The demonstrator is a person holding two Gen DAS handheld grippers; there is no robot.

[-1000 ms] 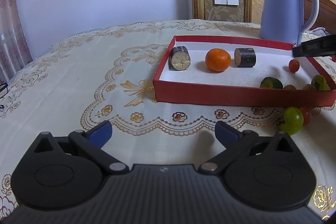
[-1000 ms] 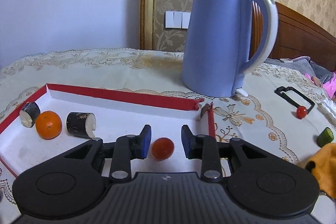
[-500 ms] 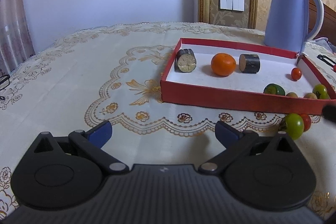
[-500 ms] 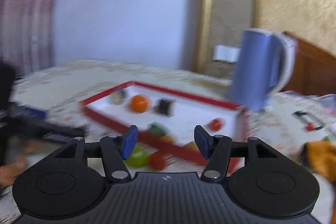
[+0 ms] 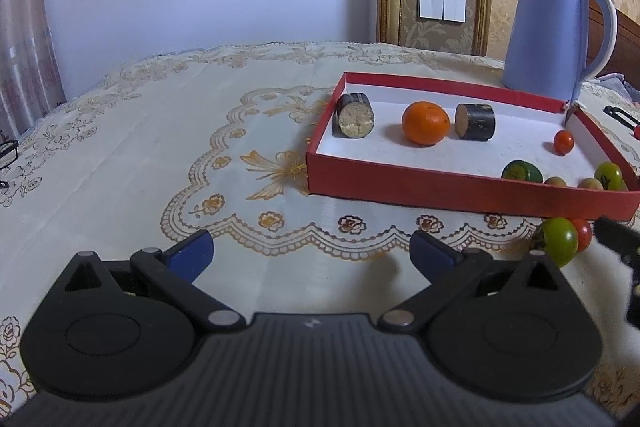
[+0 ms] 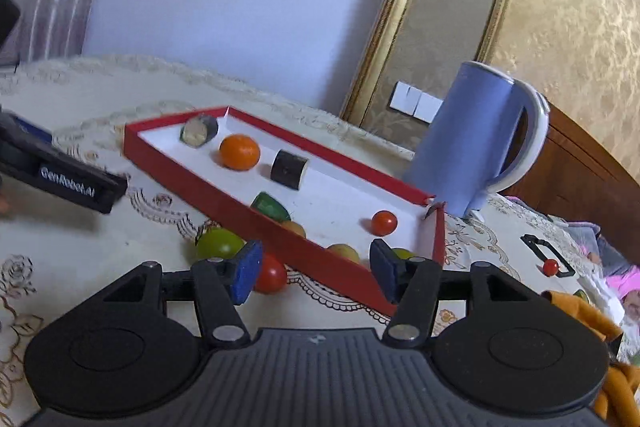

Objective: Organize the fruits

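In the left wrist view, the left hand-held gripper (image 5: 312, 253) hangs over the embroidered cream cloth of the surface (image 5: 168, 131), its blue pads spread wide around nothing. The shallow red cardboard tray with white floor (image 5: 440, 187) holds two dark cylinder pieces with pale cut faces (image 5: 354, 115), a round glossy orange (image 5: 425, 123), a small red cherry tomato (image 5: 563, 142) and some green and tan fruits at its near wall. Outside the tray lies a smooth green tomato (image 5: 558, 241). A light blue plastic kettle (image 5: 548, 35) stands behind.

In the right wrist view, the right hand-held gripper (image 6: 314, 273) has just been opening and stands half spread, empty, over the tray's near wall. Only here the round red tomato (image 6: 272, 277) outside shows clearly, touching the left pad.
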